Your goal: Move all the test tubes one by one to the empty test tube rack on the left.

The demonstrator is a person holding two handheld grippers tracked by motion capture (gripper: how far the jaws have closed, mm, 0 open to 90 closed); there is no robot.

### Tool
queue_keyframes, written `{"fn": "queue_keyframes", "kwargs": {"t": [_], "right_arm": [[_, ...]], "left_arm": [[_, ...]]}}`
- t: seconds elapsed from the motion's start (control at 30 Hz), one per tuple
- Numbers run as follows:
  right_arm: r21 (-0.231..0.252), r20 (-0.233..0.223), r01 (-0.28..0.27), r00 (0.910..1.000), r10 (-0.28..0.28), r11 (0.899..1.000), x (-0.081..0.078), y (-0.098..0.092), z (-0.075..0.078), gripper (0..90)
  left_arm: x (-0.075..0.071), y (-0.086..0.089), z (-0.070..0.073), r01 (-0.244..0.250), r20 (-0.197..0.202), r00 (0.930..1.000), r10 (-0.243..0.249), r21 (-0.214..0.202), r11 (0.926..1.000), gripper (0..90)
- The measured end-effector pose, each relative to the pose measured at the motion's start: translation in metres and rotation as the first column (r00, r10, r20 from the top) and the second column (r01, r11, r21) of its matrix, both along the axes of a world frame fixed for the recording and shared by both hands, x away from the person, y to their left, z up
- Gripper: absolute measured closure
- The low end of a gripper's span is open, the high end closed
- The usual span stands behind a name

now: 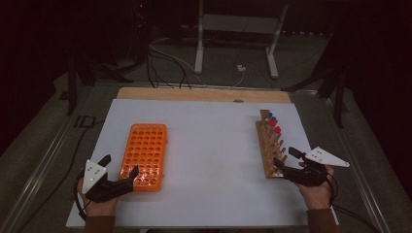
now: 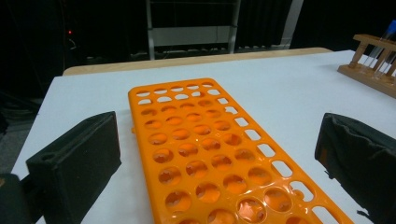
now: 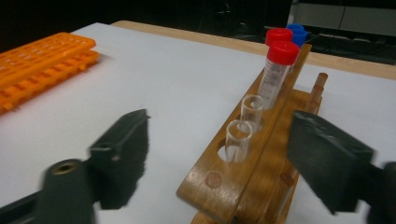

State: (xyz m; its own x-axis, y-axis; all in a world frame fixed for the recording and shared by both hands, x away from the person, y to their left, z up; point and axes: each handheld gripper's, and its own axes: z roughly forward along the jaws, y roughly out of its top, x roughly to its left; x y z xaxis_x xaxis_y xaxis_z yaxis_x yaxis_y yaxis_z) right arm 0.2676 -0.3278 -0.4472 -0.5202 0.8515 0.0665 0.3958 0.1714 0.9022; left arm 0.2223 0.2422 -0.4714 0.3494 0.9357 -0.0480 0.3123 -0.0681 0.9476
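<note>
Well back of the table, at twelve o'clock in the high view, a white metal stand [image 1: 238, 29] sits on the floor among loose cables [image 1: 165, 63], and a strip of bare wooden board [image 1: 204, 94] shows past the far edge of the white table top [image 1: 209, 160]. On that top, the orange rack [image 1: 145, 155] lies flat at about nine o'clock and the wooden rack [image 1: 270, 145] stands at about three o'clock, the two well apart with plain white surface between them. The wooden rack carries two red-capped tubes [image 3: 279, 70] and blue-capped tubes [image 3: 296, 33] toward its far end, and two open clear tubes [image 3: 243, 126] nearer the person. The left gripper [image 1: 119, 167] rests at seven o'clock with its jaws released and spread wide, one on each side of the orange rack's near end; from the left gripper view the rack runs up between them, touching neither as far as I can tell. The right gripper [image 1: 286, 158] sits at four o'clock, jaws also apart, straddling the near end of the wooden rack; in the right gripper view the rack's end lies between the jaws, closer to the right one, with nothing clamped.
</note>
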Motion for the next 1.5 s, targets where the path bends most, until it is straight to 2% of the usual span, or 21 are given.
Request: {"fn": "queue_keyframes", "kwargs": {"t": [0.07,0.1,0.23,0.37,0.67,1.17,1.4,1.5], "right_arm": [[-0.002,-0.006,0.006,1.0,-0.006,1.0,0.004,0.0,-0.001,39.7],[-0.007,-0.01,0.005,0.9999,-0.005,1.0,0.005,0.001,-0.002,46.7],[-0.073,-0.037,0.026,0.9989,-0.028,0.997,0.012,0.004,-0.009,62.1],[-0.11,-0.039,0.032,0.9986,-0.036,0.993,0.016,0.007,-0.013,75.1],[-0.148,-0.03,0.042,0.9984,-0.047,0.988,0.021,0.016,-0.013,75.4],[-0.134,-0.041,0.054,0.9973,-0.06,0.989,0.02,0.016,-0.012,76.3],[-0.104,-0.042,0.051,0.9976,-0.056,0.993,0.017,0.015,-0.003,76.3],[-0.108,-0.033,0.049,0.998,-0.053,0.993,0.016,0.015,0.003,76.4]], "left_arm": [[-0.001,0.0,0.0,-0.002,0.002,1.0,0.002,0.004,1.0,0.8],[-0.001,0.0,0.0,-0.001,0.004,1.0,0.001,0.004,1.0,0.8],[-0.002,-0.001,0.001,0.004,0.007,1.0,-0.004,0.011,0.9999,0.8],[-0.002,-0.001,0.001,0.009,0.007,0.9999,-0.009,0.013,0.9999,0.8],[-0.002,-0.003,0.0,0.01,0.007,0.9999,-0.01,0.024,0.9997,0.8],[-0.003,-0.004,0.001,0.015,0.004,0.9999,-0.015,0.03,0.9994,0.8],[-0.003,-0.005,0.001,0.018,0.003,0.9998,-0.018,0.034,0.9992,0.8],[-0.003,-0.005,0.001,0.017,0.002,0.9999,-0.017,0.035,0.9992,0.8]]}}
